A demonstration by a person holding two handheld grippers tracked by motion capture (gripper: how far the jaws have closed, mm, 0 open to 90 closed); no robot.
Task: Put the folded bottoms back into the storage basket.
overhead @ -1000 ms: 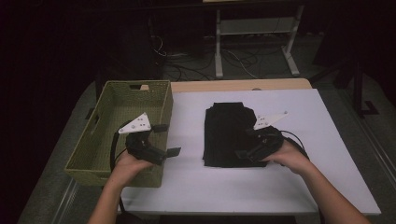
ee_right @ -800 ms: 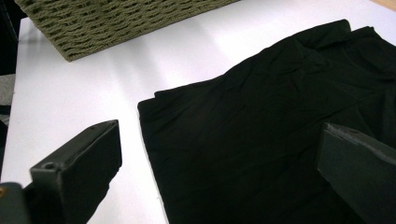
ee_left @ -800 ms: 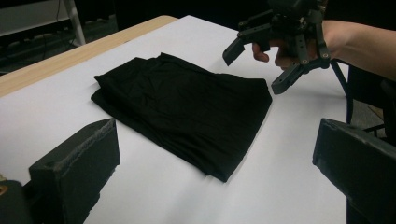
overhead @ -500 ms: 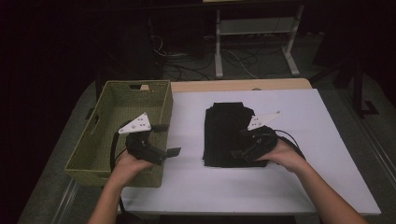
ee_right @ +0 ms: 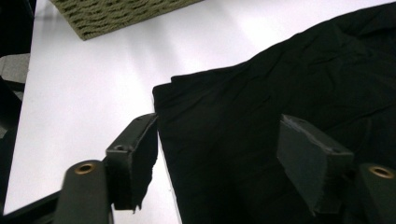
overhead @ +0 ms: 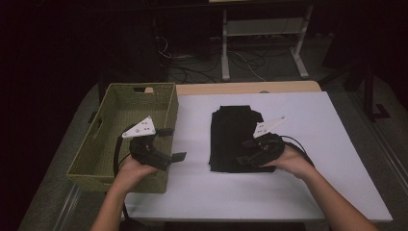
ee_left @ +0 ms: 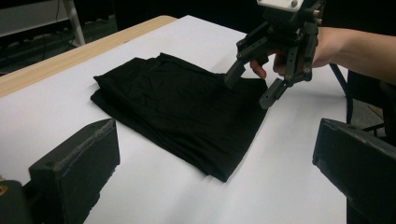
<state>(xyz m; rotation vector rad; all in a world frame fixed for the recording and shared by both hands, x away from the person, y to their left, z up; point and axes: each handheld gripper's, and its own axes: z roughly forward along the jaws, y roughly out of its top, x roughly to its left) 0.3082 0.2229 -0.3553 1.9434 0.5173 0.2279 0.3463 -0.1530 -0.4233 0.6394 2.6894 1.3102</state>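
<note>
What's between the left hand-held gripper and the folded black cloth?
Nothing but bare white table: in the high view the left hand-held gripper hovers by the basket, apart from the black cloth.

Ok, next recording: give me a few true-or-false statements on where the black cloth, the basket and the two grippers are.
1. The folded black cloth lies flat on the white table. True.
2. The green woven basket holds the black cloth. False: the cloth lies on the table to the basket's right.
3. The right gripper is at the cloth's near right edge, its jaws having just been closing with cloth between them. True.
4. The left gripper is shut on the cloth. False: its jaws stand open over bare table beside the basket.
5. The basket stands at the table's right end. False: it stands at the left end.
</note>
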